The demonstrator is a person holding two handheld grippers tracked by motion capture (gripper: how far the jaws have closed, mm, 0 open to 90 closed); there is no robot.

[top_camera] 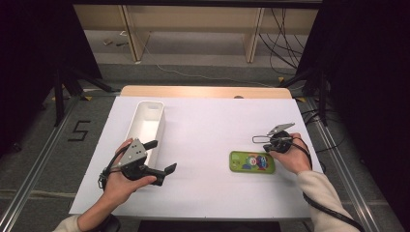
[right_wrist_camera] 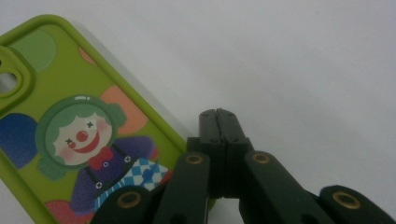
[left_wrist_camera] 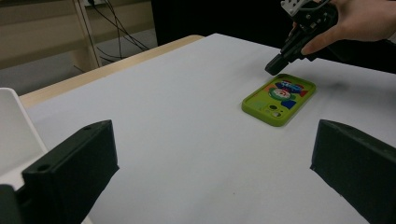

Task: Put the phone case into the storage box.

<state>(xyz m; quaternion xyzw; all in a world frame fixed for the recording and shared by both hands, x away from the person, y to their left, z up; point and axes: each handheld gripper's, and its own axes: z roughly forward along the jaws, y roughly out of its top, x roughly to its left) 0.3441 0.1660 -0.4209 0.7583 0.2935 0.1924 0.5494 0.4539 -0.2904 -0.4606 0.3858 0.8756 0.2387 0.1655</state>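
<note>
A green phone case (top_camera: 252, 162) printed with a clown lies flat on the white table, right of centre. My right gripper (top_camera: 267, 148) is tilted down at its far right edge with its jaws shut together and nothing between them. In the right gripper view the shut tips (right_wrist_camera: 218, 116) rest just off the case's (right_wrist_camera: 70, 130) long edge. In the left gripper view the right gripper (left_wrist_camera: 275, 65) hangs over the case's (left_wrist_camera: 279, 98) far end. My left gripper (top_camera: 161, 156) stands open and empty next to the white bin (top_camera: 145, 125), its jaws (left_wrist_camera: 212, 140) wide apart and pointed at the case.
The long white bin (left_wrist_camera: 11, 126) stands empty at the table's left side. The white table sheet (top_camera: 208, 121) ends at a wooden strip (top_camera: 203, 92) at the back. Beyond it, shelf legs and cables (top_camera: 285, 38) are on the floor. Dark stands flank both sides.
</note>
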